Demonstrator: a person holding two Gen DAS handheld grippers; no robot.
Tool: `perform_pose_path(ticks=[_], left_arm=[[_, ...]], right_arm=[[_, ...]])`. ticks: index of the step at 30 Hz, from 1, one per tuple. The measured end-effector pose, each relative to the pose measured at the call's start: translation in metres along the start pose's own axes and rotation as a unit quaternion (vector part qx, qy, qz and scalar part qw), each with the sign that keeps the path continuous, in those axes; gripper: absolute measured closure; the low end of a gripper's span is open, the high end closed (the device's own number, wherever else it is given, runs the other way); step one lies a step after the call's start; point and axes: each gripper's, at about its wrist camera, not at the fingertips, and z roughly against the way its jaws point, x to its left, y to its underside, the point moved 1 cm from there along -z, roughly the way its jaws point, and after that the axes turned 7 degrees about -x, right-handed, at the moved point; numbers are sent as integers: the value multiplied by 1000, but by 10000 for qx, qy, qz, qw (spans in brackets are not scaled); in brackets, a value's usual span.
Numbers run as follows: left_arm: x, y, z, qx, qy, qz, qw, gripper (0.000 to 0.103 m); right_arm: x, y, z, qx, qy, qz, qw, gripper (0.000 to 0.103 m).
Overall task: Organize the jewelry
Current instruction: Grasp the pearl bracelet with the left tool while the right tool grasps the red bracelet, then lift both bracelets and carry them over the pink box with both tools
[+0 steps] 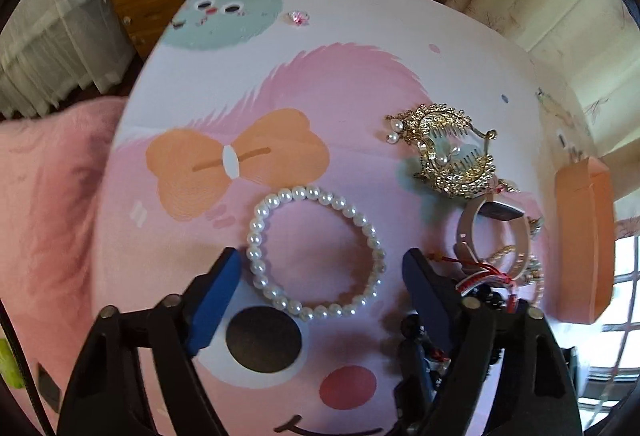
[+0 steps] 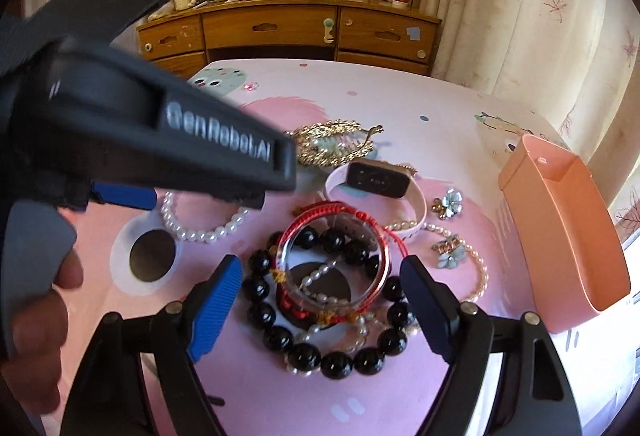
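At centre of left wrist view: pearl bracelet (image 1: 316, 252) flat on pink cartoon-print table (image 1: 360, 84), between parted jaws of left gripper (image 1: 322, 268); pads clear of beads, nothing held. Right wrist view, lower centre: right gripper (image 2: 320, 276) jaws wide, empty, straddling black bead bracelet (image 2: 332, 316) and red cord bangle (image 2: 336, 256). Orange box (image 2: 568, 236) at right edge. Left gripper casing, upper left, reads "GenRobot.AI".
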Motion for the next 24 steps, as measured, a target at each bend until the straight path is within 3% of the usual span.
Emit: perform_pose_path(ticks=[1, 6, 9, 11, 13, 24], left_arm=[[-6, 0, 0, -30, -149, -137, 9998, 40], [-21, -6, -4, -69, -322, -491, 9983, 48], [-25, -7, -3, -148, -292, -551, 9979, 65], [-17, -1, 6, -197, -265, -530, 9980, 82], [-10, 3, 7, -231, -268, -470, 9983, 89], [7, 5, 14, -269, -35, -373, 9989, 93]], right_arm=[[-2, -2, -2, 11, 7, -62, 10000, 22], [-6, -5, -6, 24, -66, -273, 9996, 30], [-6, -6, -6, 12, -48, -267, 9996, 37], [-7, -7, -6, 16, -62, -307, 9995, 40], [-8, -8, -6, 42, -74, -348, 9994, 40], [-21, -18, -3, 93, 42, -697, 9975, 40]])
